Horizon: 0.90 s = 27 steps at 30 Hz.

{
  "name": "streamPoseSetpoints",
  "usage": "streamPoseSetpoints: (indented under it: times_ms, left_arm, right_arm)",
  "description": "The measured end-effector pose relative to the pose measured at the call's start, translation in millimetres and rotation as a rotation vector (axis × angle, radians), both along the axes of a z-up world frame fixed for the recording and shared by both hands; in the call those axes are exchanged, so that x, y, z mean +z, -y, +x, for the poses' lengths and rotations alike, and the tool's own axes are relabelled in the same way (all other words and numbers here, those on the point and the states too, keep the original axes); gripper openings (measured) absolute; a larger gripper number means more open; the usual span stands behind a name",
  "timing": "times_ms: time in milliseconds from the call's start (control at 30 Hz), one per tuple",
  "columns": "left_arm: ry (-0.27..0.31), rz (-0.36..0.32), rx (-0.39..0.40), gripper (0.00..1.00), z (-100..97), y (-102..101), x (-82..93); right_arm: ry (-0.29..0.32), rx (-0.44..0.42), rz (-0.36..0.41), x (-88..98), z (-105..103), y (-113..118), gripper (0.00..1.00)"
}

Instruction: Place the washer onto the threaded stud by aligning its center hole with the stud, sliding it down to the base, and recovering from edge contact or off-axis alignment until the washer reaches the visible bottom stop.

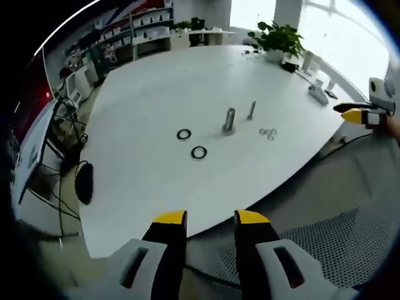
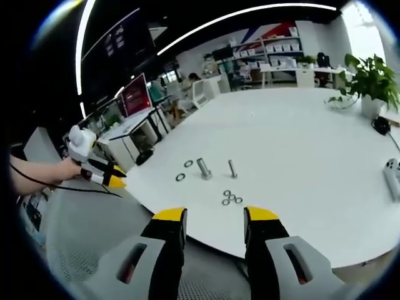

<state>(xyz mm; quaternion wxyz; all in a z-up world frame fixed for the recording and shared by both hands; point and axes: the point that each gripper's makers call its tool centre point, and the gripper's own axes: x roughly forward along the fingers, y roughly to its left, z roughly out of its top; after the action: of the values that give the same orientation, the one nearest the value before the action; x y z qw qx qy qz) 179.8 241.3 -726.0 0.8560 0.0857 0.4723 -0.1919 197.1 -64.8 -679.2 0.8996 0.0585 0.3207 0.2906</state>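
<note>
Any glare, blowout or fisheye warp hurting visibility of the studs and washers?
Left gripper view: windows blown out top right, table edge bows, studs and washers small but distinct. Right gripper view: ceiling light strips curve, window glare at top right, small washers soft.

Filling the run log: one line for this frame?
phase: pre-grasp | left gripper: open, empty | right gripper: open, empty | washers: on table | stud: bare

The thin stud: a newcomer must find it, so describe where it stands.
On the white table, two upright metal posts stand mid-table. The thin stud is the slimmer one, beside the thick stud and nearest the small washers.
</note>
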Motion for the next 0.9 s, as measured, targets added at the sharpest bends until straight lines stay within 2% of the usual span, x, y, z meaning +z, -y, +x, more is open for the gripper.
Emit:
streamPoseSetpoints:
  times_ms: [100, 300, 467, 767, 900]
  left_arm:
    - [-0.012, 0.005, -0.005, 0.28, 4.7, -2, -0.5]
    - [-0.028, -0.03, 0.003, 0.29, 21.7, -4, 0.8]
    - [-0.05, -0.036, -0.029, 0.29, 34.2, 4, -1.6]
    - [-0.101, -0.007, -0.1, 0.29, 55.5, 24, -21.9]
    - [-0.112, 0.006, -0.121, 0.3, 70.7, 29, -31.1]
  right_arm:
    - [-0.005, 0.002, -0.005, -0.9, 0, 0, 0.38]
    - [-0.018, 0.009, -0.026, -4.5, -1, 1, 0.39]
    - [-0.03, 0.006, -0.029, -6.3, -2, 1, 0.39]
    - [-0.042, 0.007, -0.032, -8.4, -3, 1, 0.39]
    - [-0.049, 0.005, -0.029, -9.0, -3, 2, 0.38]
